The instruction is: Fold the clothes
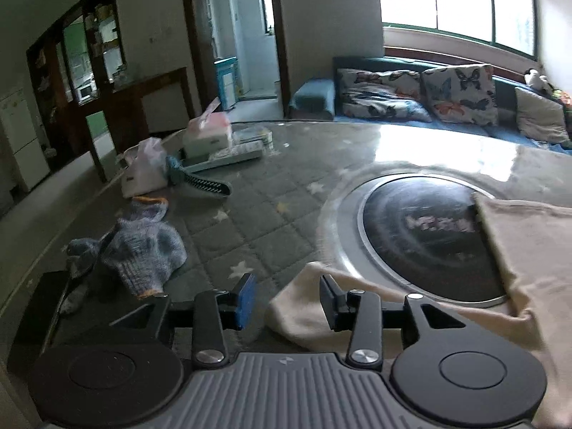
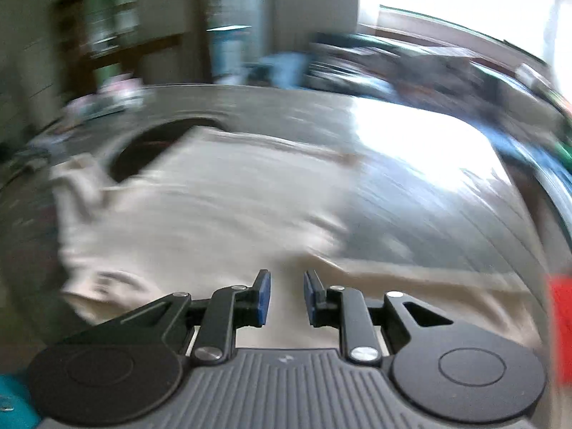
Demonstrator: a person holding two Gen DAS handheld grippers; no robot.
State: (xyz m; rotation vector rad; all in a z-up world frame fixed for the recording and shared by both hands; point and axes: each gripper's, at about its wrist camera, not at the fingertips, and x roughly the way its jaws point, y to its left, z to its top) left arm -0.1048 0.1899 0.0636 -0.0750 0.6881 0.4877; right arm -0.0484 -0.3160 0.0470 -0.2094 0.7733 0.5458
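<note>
A cream garment (image 1: pixel 518 250) lies on the table, partly over a round black inset (image 1: pixel 422 236). One rounded end of it (image 1: pixel 296 311) lies just ahead of my left gripper (image 1: pixel 287 302), which is open and empty above it. In the blurred right wrist view the same cream garment (image 2: pixel 200 207) spreads across the table. My right gripper (image 2: pixel 286 296) is open and empty, low over its near edge.
A blue knitted garment (image 1: pixel 139 246) lies on the quilted grey tablecloth (image 1: pixel 257 207) at left. A plastic bag (image 1: pixel 146 168), tissue box (image 1: pixel 207 132) and a brush (image 1: pixel 200 178) sit farther back. A sofa with butterfly cushions (image 1: pixel 457 93) stands behind the table. A red object (image 2: pixel 561 321) shows at the right edge.
</note>
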